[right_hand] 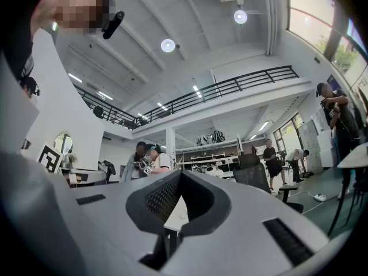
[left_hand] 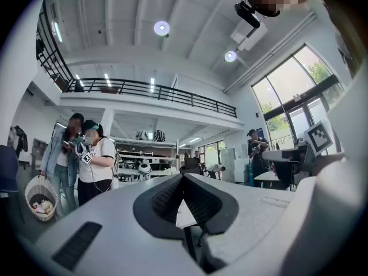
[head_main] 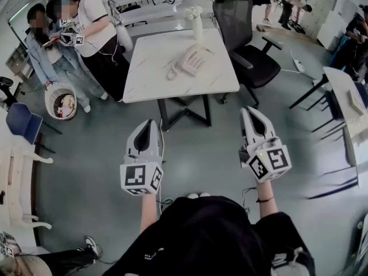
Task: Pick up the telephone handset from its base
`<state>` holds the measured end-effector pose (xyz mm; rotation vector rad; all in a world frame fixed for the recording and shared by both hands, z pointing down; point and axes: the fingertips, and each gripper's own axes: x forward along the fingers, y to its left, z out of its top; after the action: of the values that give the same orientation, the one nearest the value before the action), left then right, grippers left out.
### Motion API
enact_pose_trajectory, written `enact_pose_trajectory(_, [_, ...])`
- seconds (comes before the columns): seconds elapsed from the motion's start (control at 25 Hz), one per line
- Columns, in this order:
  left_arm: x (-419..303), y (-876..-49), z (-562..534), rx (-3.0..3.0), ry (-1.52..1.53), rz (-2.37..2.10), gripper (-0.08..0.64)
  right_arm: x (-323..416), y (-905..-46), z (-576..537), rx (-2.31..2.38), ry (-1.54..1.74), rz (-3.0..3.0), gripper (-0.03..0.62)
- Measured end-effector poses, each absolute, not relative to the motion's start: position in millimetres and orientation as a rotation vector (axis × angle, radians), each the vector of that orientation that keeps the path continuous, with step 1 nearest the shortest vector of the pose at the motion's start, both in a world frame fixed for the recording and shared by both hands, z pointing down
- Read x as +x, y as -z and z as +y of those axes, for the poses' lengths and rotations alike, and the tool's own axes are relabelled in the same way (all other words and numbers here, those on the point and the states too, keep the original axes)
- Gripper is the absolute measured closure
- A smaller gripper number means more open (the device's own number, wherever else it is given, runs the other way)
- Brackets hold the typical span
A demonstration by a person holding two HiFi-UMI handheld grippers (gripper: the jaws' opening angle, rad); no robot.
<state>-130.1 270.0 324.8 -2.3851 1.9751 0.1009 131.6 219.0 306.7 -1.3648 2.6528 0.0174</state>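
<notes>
Bearing the telephone point(head_main: 194, 60): white table point(head_main: 150, 76), grey floor point(head_main: 201, 154).

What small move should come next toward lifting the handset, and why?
Probably advance the right gripper toward the table: it and the left gripper are shut and well short of it, and the handset rests on the telephone.
</notes>
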Motion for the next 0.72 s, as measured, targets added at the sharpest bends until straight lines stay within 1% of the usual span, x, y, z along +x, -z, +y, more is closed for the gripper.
enact_pose_trajectory(0.56, [-105,-330,266,-2.412,-0.045,1.977,0.561,154,-314,218,-1.370,-0.055,2.684,0.601])
enact_pose_trajectory(0.72, [-96,-336,268,-2.409,-0.036,1.996,0.561,162,-319,210,-1.375,-0.008,2.656,0.601])
